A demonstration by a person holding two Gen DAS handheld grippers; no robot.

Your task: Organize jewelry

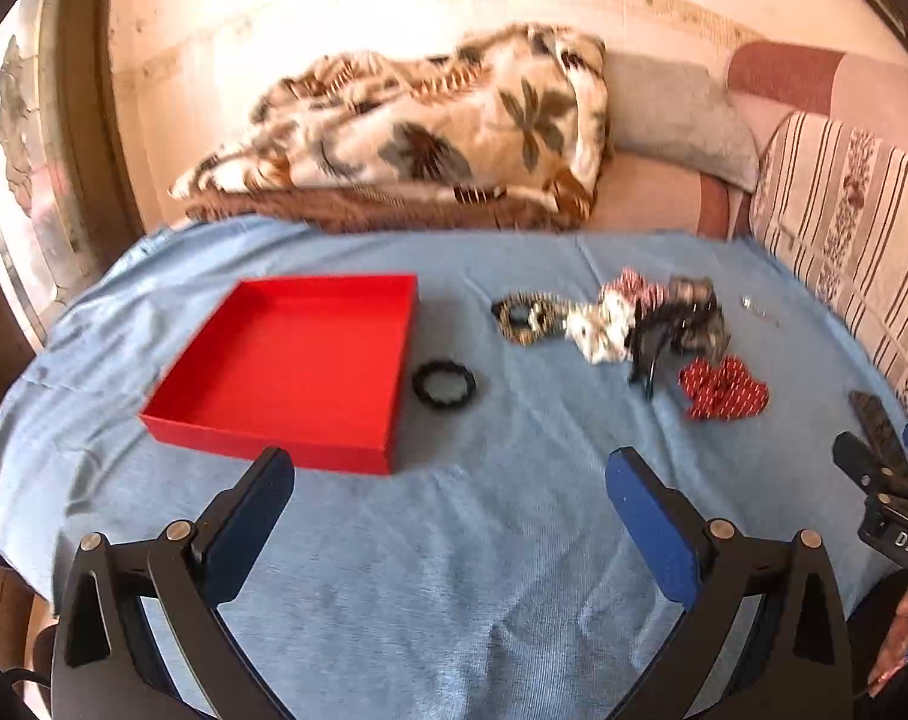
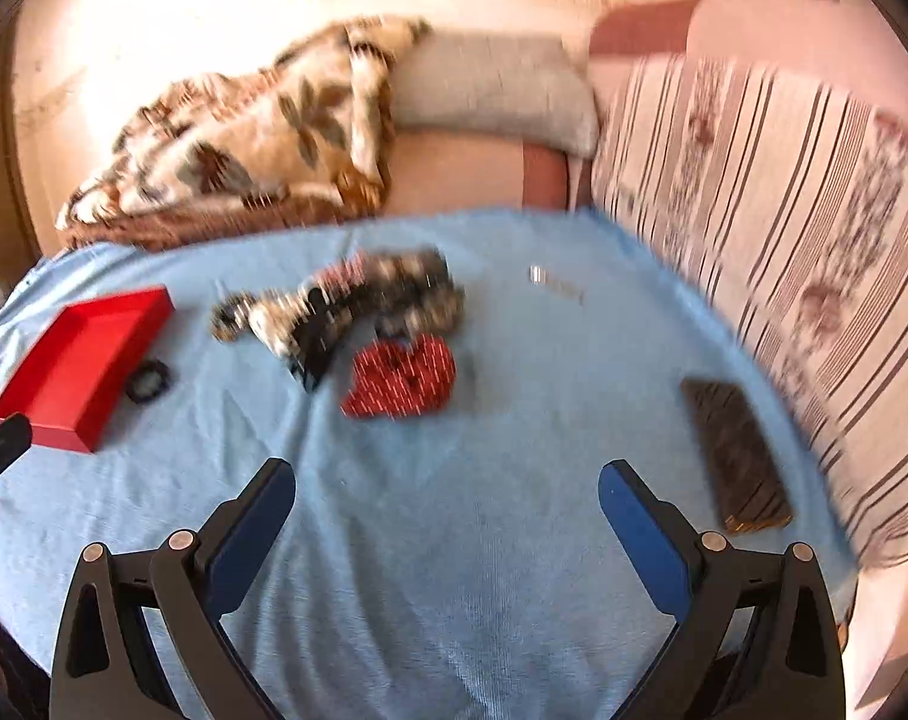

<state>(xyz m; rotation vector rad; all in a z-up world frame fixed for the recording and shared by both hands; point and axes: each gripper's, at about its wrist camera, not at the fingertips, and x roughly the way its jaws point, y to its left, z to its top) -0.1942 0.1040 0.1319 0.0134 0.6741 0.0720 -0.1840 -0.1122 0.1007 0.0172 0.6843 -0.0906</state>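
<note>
1. Your left gripper [image 1: 448,483] and right gripper [image 2: 446,495] hover open-jawed, empty, above the blue-clothed desk [image 1: 454,540].
2. A shallow square red tray [image 1: 292,360] sits left; a black ridged ring [image 1: 444,382] lies just beside it.
3. Soft fabric scrunchies [image 1: 634,312] lie heaped right.

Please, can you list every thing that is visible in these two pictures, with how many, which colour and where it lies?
red box: 1, red, open and with nothing inside, left part of the cloth
black ring: 1, black, on the cloth beside the box's right wall
pile of scrunchies: several tangled, exact count unclear, leopard, white, black and red-white, right of centre
red scrunchie: 1, red with white marks, just in front of the pile
small silver item: 1, silvery, blurred, behind the pile to the right
dark flat case: 1, dark brown, right edge of the cloth
blue cloth: 1, light blue, covers the table
patterned blanket: 1, cream and brown, on the sofa behind
left tongs: 1, black with blue pads, open, holding nothing
right tongs: 1, same colours, open, holding nothing
</note>
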